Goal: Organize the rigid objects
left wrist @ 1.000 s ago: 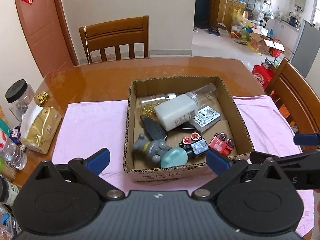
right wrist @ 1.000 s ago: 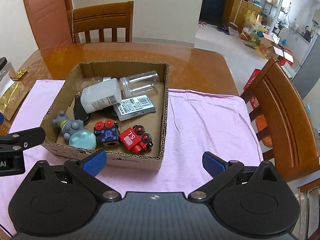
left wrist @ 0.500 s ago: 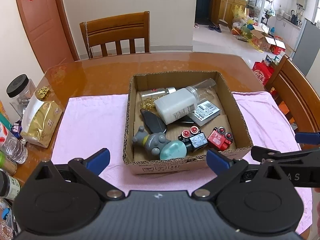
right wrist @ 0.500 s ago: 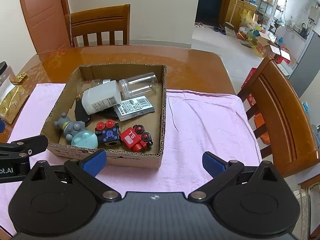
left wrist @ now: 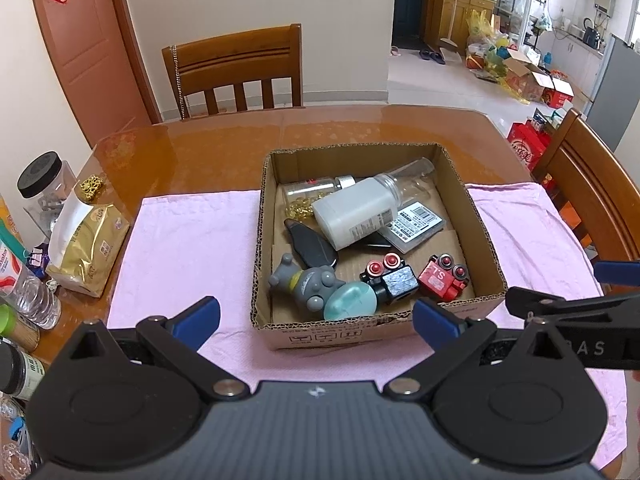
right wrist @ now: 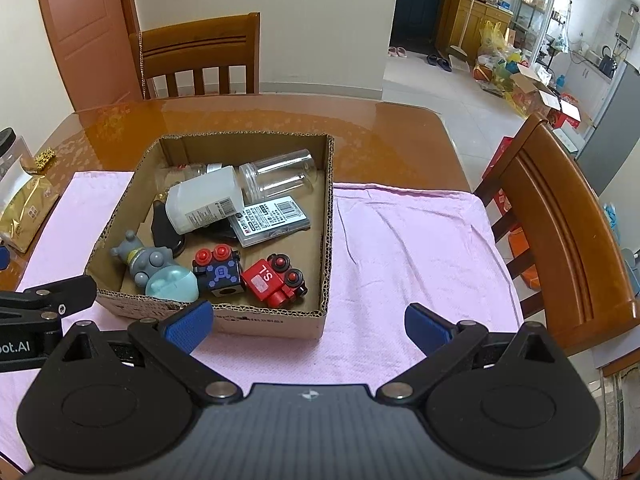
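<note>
Before box (left wrist: 372, 332), both claws wide, empty

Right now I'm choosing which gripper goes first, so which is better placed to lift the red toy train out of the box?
Right. The red toy train lies in the cardboard box's near right corner, just ahead of the open right gripper.
</note>
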Demonstrator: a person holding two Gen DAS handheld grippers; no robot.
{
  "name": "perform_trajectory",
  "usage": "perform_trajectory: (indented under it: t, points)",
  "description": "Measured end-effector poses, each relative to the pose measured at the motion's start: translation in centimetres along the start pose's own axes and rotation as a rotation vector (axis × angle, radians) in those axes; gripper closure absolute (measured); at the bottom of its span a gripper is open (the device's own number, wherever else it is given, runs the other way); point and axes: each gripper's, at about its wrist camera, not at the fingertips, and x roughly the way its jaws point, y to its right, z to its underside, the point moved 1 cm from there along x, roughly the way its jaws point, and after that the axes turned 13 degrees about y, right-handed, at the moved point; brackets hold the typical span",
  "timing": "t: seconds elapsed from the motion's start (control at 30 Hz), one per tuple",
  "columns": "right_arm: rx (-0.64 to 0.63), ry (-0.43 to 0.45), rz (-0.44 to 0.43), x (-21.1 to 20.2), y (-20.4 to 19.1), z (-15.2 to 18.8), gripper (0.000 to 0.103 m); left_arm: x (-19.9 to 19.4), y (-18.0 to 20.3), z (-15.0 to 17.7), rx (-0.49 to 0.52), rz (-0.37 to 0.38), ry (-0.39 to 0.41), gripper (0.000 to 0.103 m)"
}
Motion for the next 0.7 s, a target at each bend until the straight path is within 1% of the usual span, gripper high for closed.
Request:
perform_trajectory:
  t: [0.7]
  points:
    - [0.009, 0.006, 0.000, -0.26, -0.02, -0.24, 0.000, -0.17, -0.20, 0.02, 0.002, 0.003, -0.004, 0.001]
